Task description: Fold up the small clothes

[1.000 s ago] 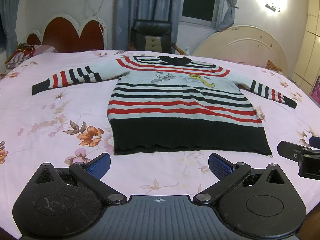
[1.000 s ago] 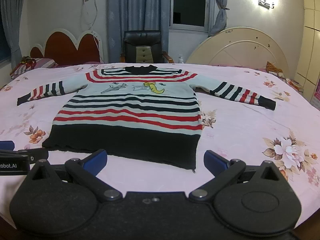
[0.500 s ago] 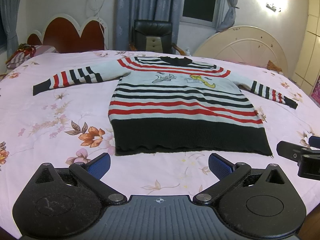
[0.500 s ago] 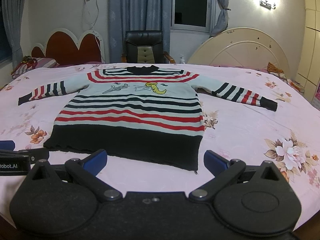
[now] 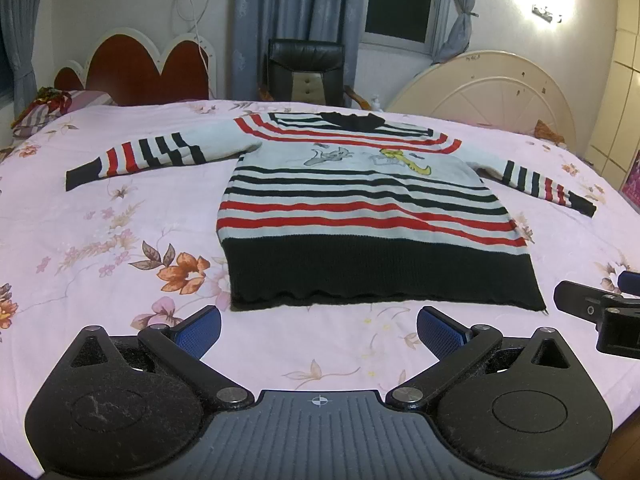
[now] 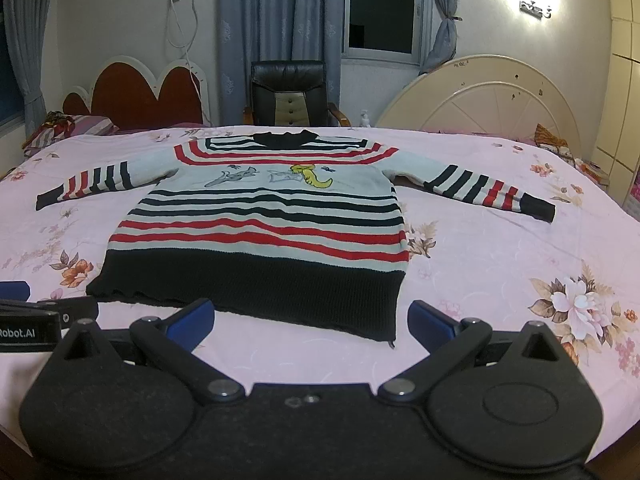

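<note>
Our left tongs (image 5: 318, 326) and right tongs (image 6: 310, 316) wait spread wide near the flat red, black and white striped knit sweater (image 6: 260, 224), ready to fold.

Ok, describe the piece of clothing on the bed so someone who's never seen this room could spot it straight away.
Find the bed with the pink floral sheet. Spread flat in its middle, sleeves out to both sides, lies a small knitted sweater. It has red and black stripes on pale grey, a broad black hem band and a cartoon print on the chest.

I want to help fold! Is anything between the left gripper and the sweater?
Nothing: only bare flowered bedsheet separates the left gripper from the sweater, in the left wrist view.
</note>
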Demonstrator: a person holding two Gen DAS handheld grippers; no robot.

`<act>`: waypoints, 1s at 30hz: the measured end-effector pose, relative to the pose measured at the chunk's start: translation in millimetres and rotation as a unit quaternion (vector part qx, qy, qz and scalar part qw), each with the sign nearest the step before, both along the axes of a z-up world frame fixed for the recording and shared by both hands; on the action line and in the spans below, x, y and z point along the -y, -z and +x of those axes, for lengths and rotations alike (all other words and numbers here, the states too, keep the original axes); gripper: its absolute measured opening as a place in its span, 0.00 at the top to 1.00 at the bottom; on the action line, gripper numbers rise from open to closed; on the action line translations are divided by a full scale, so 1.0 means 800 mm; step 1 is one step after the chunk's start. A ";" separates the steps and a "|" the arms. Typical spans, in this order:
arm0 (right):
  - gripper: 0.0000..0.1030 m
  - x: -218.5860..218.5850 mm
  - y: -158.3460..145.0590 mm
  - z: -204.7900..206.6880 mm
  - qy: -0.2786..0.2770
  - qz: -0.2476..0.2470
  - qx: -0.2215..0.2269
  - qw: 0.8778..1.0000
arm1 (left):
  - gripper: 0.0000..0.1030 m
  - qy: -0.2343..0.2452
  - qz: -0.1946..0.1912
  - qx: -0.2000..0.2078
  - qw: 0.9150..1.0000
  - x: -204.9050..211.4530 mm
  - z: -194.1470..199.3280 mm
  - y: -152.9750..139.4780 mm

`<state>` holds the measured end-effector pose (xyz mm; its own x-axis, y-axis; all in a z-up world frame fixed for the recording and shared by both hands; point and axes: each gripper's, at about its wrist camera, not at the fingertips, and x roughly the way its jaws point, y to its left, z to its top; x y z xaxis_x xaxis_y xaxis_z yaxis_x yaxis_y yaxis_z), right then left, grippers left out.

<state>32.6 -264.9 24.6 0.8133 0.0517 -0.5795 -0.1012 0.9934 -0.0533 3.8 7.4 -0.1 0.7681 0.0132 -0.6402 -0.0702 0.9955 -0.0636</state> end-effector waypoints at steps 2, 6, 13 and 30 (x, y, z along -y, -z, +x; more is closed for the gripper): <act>0.01 -0.001 0.000 0.000 0.001 0.001 0.000 1.000 | 0.00 0.000 0.000 0.000 1.000 0.000 0.000 0.000; 0.01 0.001 0.001 0.000 0.001 0.000 0.000 1.000 | 0.00 0.000 0.000 0.000 1.000 0.001 0.000 0.001; 0.01 0.003 0.001 0.001 0.002 0.000 -0.001 1.000 | 0.00 -0.001 0.000 -0.002 1.000 -0.001 0.000 0.003; 0.01 0.001 0.001 0.001 0.000 0.000 -0.001 1.000 | 0.00 -0.003 -0.001 -0.003 1.000 -0.005 0.000 0.006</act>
